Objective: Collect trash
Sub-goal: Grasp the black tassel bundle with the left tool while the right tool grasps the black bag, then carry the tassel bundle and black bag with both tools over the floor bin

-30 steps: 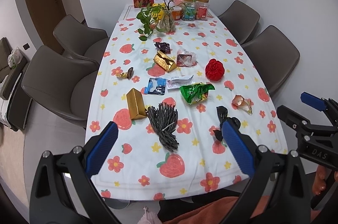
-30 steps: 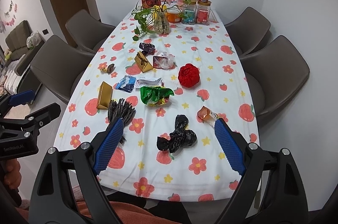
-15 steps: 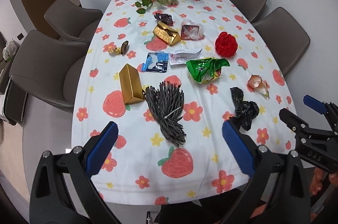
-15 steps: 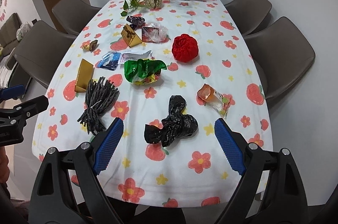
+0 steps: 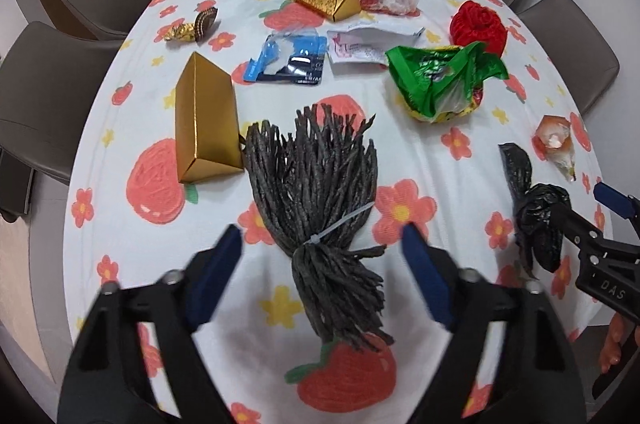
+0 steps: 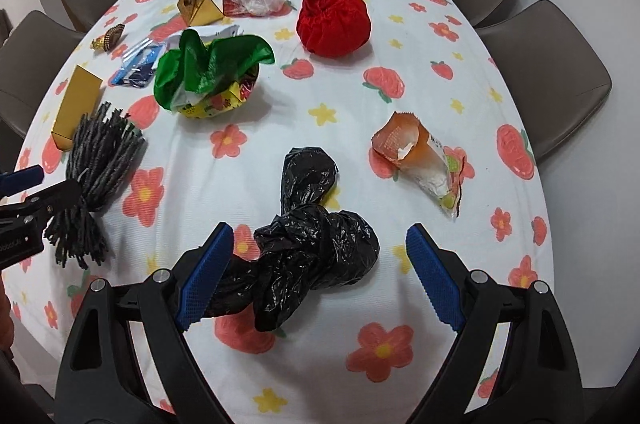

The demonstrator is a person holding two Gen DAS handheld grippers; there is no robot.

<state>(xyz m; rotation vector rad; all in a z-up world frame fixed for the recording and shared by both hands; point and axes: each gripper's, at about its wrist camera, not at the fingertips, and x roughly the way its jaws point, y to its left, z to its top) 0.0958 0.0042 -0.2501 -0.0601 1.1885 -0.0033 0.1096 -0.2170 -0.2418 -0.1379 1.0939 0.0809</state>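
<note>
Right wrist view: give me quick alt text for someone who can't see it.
The right gripper, jaws open, hangs over a crumpled black plastic bag on a flower-and-strawberry tablecloth. Beyond lie an orange wrapper, a green bag and a red bundle; the left gripper shows at the left edge.

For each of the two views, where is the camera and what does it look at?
Left wrist: on the left gripper, looking down at the gray string bundle; its jaws are closing, not yet touching it.
Right wrist: on the right gripper, open around the black plastic bag.
Both share the tablecloth, both items, and each other's gripper.
</note>
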